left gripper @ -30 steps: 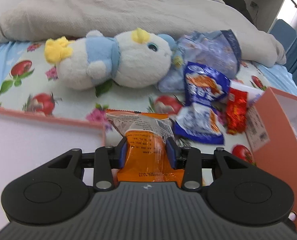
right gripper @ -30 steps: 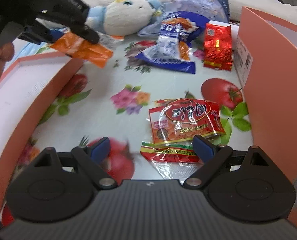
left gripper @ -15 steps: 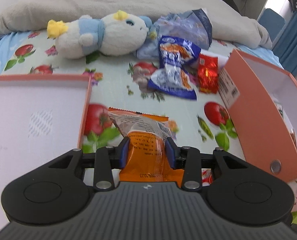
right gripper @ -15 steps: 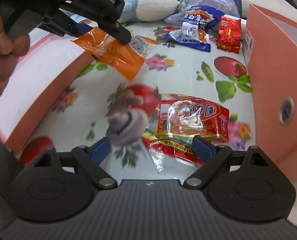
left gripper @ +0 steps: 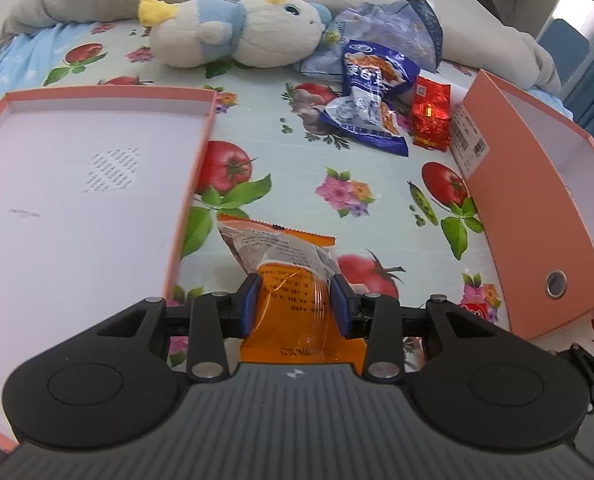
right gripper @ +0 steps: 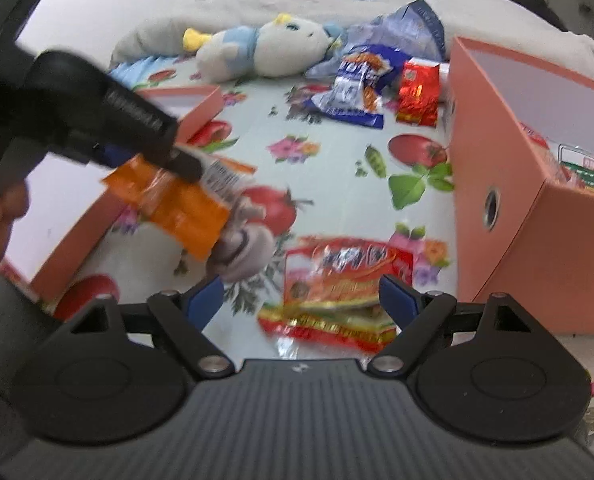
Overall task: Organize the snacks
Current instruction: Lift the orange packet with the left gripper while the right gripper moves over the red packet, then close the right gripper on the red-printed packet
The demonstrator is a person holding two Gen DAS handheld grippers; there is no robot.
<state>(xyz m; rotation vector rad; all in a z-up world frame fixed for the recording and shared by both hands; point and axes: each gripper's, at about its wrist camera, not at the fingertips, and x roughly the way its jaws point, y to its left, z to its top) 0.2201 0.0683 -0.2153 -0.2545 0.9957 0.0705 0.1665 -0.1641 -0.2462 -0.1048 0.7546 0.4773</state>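
My left gripper (left gripper: 295,300) is shut on an orange snack packet (left gripper: 293,264), held in the air above the flowered bed sheet between the box lid and the box. The right wrist view shows the same gripper (right gripper: 185,164) and packet (right gripper: 177,208) at the left, with a hand behind. My right gripper (right gripper: 301,296) hangs low over two red snack packets (right gripper: 341,280) lying flat on the sheet. Its jaws are closing, the packets lie between the fingers, and the pads do not press on them.
A pink box (left gripper: 537,200) stands at the right, with packets inside (right gripper: 577,168). Its shallow lid (left gripper: 77,180) lies at the left. Farther back are blue snack bags (left gripper: 369,96), a red foil packet (left gripper: 431,116), a plush toy (left gripper: 237,36) and a grey duvet.
My left gripper has drawn back from the plush toy with the orange packet, toward the near end of the bed. The right gripper has pulled back too and its fingers stand slightly narrower.
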